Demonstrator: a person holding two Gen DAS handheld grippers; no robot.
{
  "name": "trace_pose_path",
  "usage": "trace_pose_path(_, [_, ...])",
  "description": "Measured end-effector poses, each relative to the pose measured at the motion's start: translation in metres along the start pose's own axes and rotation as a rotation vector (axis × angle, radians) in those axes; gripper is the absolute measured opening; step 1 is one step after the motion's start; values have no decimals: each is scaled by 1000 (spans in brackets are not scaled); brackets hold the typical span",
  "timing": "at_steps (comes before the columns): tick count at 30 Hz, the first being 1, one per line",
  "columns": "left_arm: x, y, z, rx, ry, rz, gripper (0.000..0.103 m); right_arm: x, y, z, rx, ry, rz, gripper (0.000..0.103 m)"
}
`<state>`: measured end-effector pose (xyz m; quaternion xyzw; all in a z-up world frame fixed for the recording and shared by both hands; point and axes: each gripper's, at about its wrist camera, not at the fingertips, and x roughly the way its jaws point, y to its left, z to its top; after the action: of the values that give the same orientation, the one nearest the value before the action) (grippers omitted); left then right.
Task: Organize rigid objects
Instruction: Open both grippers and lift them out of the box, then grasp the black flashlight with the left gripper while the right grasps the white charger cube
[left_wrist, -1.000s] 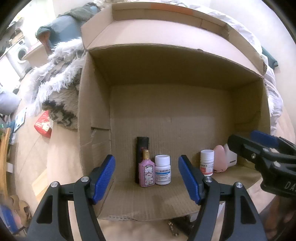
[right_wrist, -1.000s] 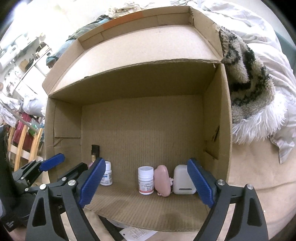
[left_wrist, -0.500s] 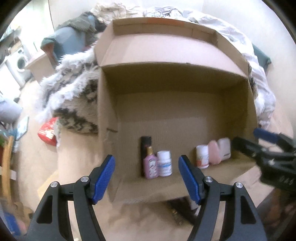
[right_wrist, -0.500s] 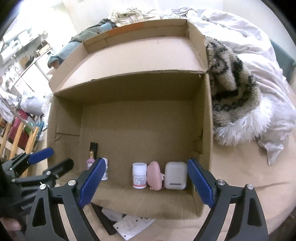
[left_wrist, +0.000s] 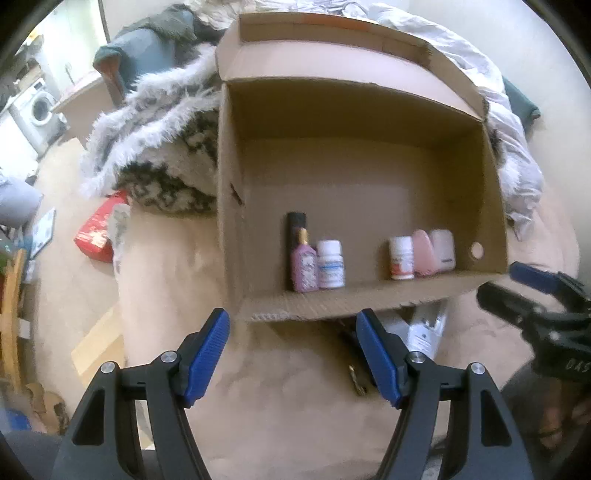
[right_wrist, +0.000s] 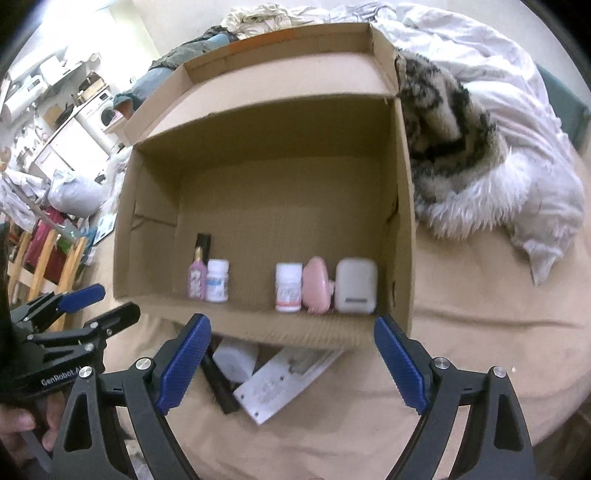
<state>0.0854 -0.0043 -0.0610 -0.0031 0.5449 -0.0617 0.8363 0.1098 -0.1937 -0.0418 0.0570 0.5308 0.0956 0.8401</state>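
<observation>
Both jaws apart, nothing held; left gripper (left_wrist: 293, 354) and right gripper (right_wrist: 291, 363) hover before cardboard box (right_wrist: 266, 122); white case (right_wrist: 355, 286) should be approached squarely, pink bottle (left_wrist: 305, 266) left undisturbed

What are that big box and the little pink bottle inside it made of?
The box looks like plain brown corrugated cardboard: matte, with fluting showing along its front edge and creased flaps. The pink bottle has a gold-coloured neck and a patterned pink body; it could be glass or plastic, the blur leaves that open.

Black tongs (left_wrist: 293, 354), ribbed blue pads (right_wrist: 183, 363)
</observation>
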Motion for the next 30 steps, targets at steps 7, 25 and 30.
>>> trace_pose_path(7, [22,-4,-17,-2,121,-30,68,4,-2,-21,42,67,0,95])
trace_pose_path(25, [77,24,-29,-274,330,-92,62,34,-36,-31,305,197,101,96])
trace_pose_path(30, [77,-5,-27,-254,322,-188,60,34,-35,-31,302,198,104,96])
